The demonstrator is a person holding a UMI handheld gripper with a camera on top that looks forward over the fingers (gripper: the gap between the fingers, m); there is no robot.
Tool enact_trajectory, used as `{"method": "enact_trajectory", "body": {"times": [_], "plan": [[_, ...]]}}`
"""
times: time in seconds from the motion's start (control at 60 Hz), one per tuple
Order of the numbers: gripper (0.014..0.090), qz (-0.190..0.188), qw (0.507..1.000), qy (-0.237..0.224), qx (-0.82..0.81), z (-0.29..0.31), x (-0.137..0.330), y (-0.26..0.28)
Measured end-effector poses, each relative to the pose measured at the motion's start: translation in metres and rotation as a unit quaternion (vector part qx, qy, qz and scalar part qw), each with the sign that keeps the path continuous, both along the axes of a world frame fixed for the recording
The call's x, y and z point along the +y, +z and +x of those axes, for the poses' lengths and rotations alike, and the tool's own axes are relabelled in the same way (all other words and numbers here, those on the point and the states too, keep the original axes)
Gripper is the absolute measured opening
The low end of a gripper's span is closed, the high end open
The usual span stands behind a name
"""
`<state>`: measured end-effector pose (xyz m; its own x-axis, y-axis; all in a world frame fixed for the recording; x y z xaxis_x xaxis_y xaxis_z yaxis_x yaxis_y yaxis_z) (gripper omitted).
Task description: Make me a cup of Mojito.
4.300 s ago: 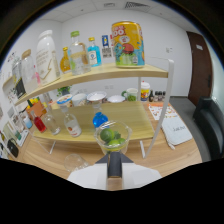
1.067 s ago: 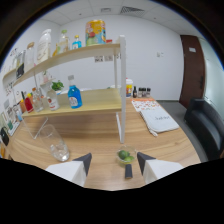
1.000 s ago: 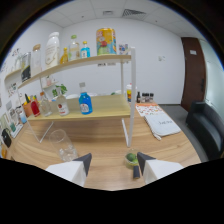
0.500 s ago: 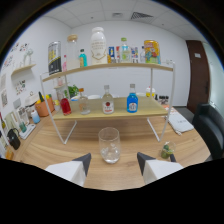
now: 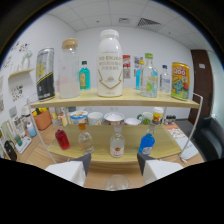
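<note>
White two-finger gripper [image 5: 114, 171], jaws spread, nothing pinched. Clear drinking glass [image 5: 117, 182] stands upright on wooden counter [image 5: 100, 177] between them, long axis vertical, mouth up. Beyond: two-tier wooden shelf [image 5: 120, 99] bearing tall white bottle [image 5: 110, 63].

I see an office room set up like a small drinks bar, white walls, ceiling tiles with an air vent [image 5: 150, 22], a dark door [image 5: 209, 75], a wooden two-level shelf [image 5: 120, 99] full of bottles, cans and little bowls on a wooden table [image 5: 40, 159]
</note>
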<state>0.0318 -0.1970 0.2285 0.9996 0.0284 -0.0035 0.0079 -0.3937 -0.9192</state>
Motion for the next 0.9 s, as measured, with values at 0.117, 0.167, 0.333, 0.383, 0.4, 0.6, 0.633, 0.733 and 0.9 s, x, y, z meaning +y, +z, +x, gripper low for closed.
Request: {"method": "enact_trajectory", "body": {"times": [0.117,0.167,0.333,0.383,0.4,0.6,0.633,0.733,0.9], "plan": [[0.0854,-0.008,1.000,-0.005,-0.003,0.003,0.035,-0.008],[0.0821,-0.011,1.000,-0.007,-0.007,0.005,0.047,-0.013],[0.0693,-0.024,1.000,-0.009,-0.016,0.006,0.073,-0.032],[0.0618,-0.032,0.999,-0.009,-0.018,0.006,0.077,-0.039],[0.0586,-0.033,0.999,-0.010,-0.018,0.006,0.078,-0.041],[0.0358,-0.039,0.999,-0.029,0.006,0.011,0.085,-0.048],[0.0358,-0.041,0.999,-0.032,0.008,0.012,0.084,-0.048],[0.0351,-0.045,0.998,-0.033,0.016,0.011,0.082,-0.047],[0.0344,-0.024,0.999,-0.033,0.021,0.016,0.061,-0.020]]}}
